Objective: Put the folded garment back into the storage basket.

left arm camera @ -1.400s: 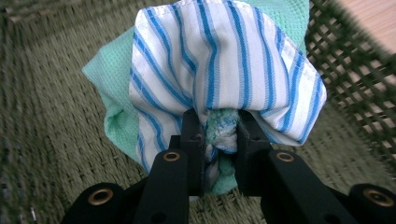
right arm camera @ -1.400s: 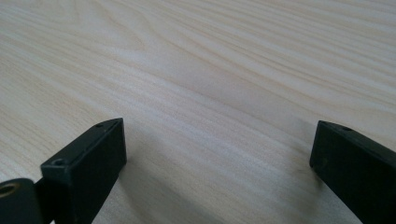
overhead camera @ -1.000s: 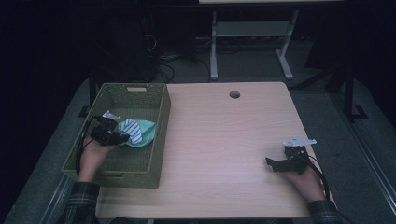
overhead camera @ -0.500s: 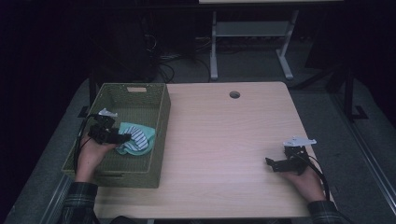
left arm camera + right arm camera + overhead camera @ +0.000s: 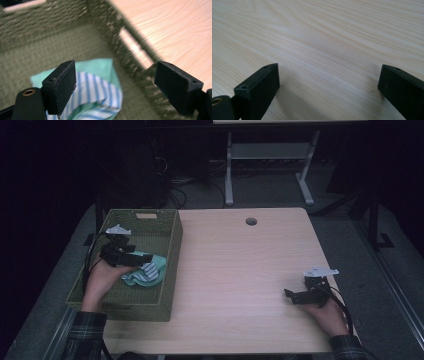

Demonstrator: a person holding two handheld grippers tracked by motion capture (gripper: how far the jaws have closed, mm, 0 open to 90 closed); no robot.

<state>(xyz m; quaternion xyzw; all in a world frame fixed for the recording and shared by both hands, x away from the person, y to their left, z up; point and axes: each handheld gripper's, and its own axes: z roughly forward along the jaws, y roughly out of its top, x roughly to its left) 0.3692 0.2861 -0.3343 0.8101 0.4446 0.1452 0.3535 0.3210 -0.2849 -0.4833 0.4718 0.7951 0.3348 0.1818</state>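
A mint-green and blue-striped cloth (image 5: pixel 148 273) lies crumpled on the floor of the green woven basket (image 5: pixel 145 214) at the table's left. My left gripper (image 5: pixel 141 260) hovers just above it inside the basket. Its jaws have just been opening and now stand wide. In the left gripper view the cloth (image 5: pixel 97 87) lies below the left gripper (image 5: pixel 117 85), touching neither pad. My right gripper (image 5: pixel 290 295) rests low over the bare table near the front right. In its own view the right gripper (image 5: pixel 329 87) is open with nothing between its fingers.
The basket wall (image 5: pixel 110 22) rises close on the right of my left gripper, with the wooden tabletop (image 5: pixel 175 30) beyond it. A round cable hole (image 5: pixel 251 221) sits near the table's far edge. A white desk frame (image 5: pixel 270 155) stands on the floor behind.
My left gripper has opened, let go of the cloth and risen a little; the cloth has dropped onto the basket floor. The right gripper has stayed still.
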